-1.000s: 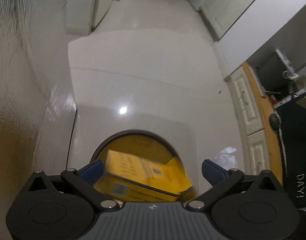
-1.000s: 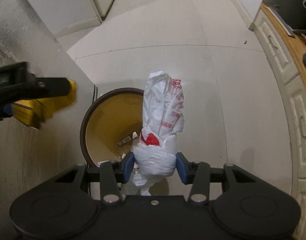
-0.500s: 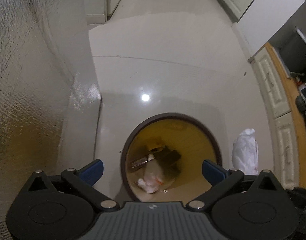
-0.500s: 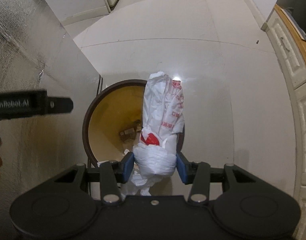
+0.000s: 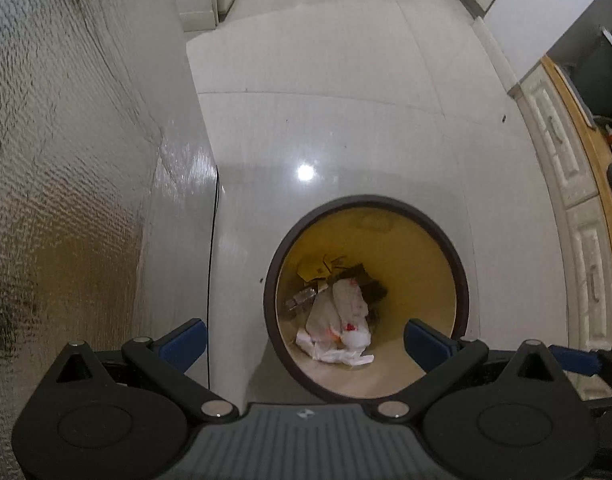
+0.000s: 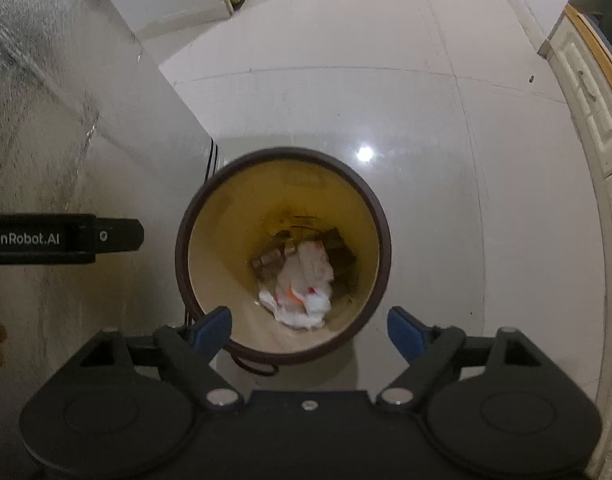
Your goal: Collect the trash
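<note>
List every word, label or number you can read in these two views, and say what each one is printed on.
"GenRobot.AI": white lettering on the black side of the left claw, seen in the right wrist view.
Red print on the crumpled white plastic bag inside the round brown-rimmed yellow bin: too blurred to read.
Dark marks on the yellow carton in the bin: too small to read.

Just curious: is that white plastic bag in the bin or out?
In: the white plastic bag lies at the bottom of the bin.

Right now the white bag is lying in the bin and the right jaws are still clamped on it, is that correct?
Not quite: the bag does lie in the bin, but the right gripper holds nothing; its jaws are opening, empty, as the right wrist view shows.
</note>
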The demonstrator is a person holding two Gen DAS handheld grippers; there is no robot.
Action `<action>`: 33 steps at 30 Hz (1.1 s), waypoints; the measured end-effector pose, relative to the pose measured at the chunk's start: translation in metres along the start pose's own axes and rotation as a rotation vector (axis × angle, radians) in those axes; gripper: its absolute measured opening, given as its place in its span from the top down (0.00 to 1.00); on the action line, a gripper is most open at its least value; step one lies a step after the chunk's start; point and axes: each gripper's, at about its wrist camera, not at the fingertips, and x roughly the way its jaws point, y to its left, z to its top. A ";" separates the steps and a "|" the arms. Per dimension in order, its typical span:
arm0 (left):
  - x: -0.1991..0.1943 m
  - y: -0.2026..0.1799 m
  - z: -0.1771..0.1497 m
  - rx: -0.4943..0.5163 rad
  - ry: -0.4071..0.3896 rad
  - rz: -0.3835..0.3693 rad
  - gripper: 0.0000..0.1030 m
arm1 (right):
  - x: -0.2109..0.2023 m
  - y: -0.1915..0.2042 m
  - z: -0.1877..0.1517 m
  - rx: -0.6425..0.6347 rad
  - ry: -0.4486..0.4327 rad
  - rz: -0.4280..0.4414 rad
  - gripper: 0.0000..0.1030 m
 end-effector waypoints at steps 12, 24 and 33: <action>-0.022 0.000 -0.009 0.052 0.008 0.045 0.00 | -0.021 -0.006 -0.008 0.052 -0.032 -0.003 0.03; -0.061 -0.010 -0.022 0.109 -0.024 0.055 0.00 | -0.058 -0.020 -0.018 0.096 -0.105 -0.029 0.00; -0.096 -0.015 -0.034 0.124 -0.078 0.053 0.00 | -0.090 -0.027 -0.025 0.114 -0.164 -0.019 0.00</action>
